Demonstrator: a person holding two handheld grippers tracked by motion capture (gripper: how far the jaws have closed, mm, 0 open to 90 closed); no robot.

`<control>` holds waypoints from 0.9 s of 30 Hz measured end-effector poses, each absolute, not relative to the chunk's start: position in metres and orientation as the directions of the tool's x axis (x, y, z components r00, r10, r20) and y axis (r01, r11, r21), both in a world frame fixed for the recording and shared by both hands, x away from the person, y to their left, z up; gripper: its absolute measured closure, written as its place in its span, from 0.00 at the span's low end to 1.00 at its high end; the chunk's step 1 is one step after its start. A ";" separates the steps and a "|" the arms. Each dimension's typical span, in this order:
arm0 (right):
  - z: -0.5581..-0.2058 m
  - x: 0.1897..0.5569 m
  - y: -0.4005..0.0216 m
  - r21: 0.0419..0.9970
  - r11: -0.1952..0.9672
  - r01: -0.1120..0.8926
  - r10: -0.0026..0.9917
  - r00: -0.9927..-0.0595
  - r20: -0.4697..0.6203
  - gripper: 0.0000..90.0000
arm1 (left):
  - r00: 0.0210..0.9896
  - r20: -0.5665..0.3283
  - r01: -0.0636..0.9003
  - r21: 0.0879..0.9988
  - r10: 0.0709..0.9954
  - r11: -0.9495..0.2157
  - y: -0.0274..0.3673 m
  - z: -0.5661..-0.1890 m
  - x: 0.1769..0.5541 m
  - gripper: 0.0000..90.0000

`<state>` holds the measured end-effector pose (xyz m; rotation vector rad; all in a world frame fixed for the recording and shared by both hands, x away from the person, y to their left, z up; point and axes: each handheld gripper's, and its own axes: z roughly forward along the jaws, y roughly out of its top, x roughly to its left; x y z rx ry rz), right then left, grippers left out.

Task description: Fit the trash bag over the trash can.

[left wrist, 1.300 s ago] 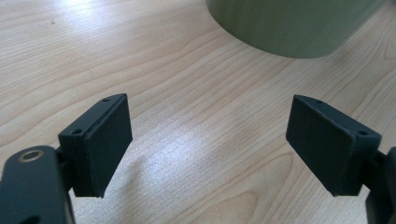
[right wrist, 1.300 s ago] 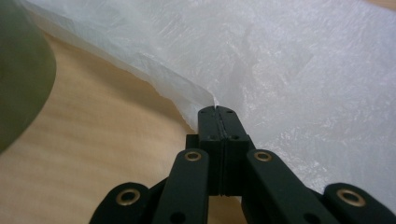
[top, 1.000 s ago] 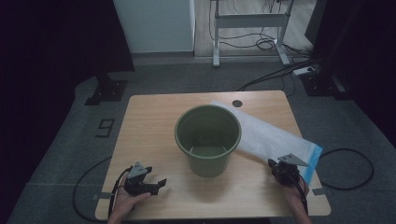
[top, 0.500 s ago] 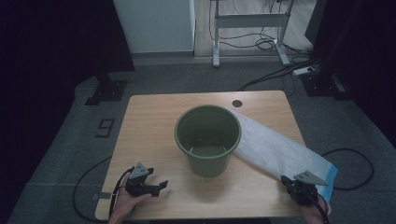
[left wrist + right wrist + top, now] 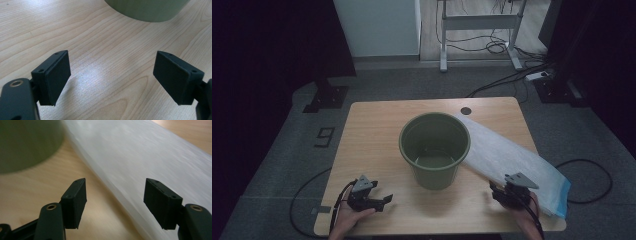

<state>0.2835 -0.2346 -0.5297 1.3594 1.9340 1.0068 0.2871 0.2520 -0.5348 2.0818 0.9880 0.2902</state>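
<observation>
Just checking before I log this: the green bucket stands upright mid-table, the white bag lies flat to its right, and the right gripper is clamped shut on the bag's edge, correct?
Not quite. The right gripper is open, its jaws having just opened with nothing between them, as the right gripper view shows. The green bucket does stand upright mid-table, with the white bag flat to its right.

A black "9" (image 5: 325, 137) marks the grey floor (image 5: 277, 165) (left of the table).

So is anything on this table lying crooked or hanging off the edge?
Yes. The long white plastic bag with a blue end lies diagonally beside the upright green plastic bucket, its blue end poking over the wooden table's right edge.
</observation>
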 end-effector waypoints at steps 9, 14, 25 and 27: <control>-0.539 0.342 -0.185 0.801 0.273 0.532 0.916 -0.399 -0.047 0.36 | 0.665 -0.129 0.554 0.746 0.736 -0.370 0.255 -0.535 0.287 0.16; -0.546 0.351 -0.181 0.782 0.268 0.562 0.922 -0.386 -0.039 0.37 | 0.667 -0.130 0.557 0.741 0.733 -0.375 0.255 -0.537 0.287 0.16; -0.553 0.355 -0.189 0.771 0.239 0.590 0.932 -0.362 -0.012 0.53 | 0.653 -0.169 0.573 0.748 0.739 -0.335 0.258 -0.535 0.287 0.16; -0.553 0.355 -0.193 0.774 0.236 0.588 0.928 -0.372 -0.001 0.64 | 0.651 -0.169 0.573 0.749 0.740 -0.333 0.258 -0.535 0.287 0.16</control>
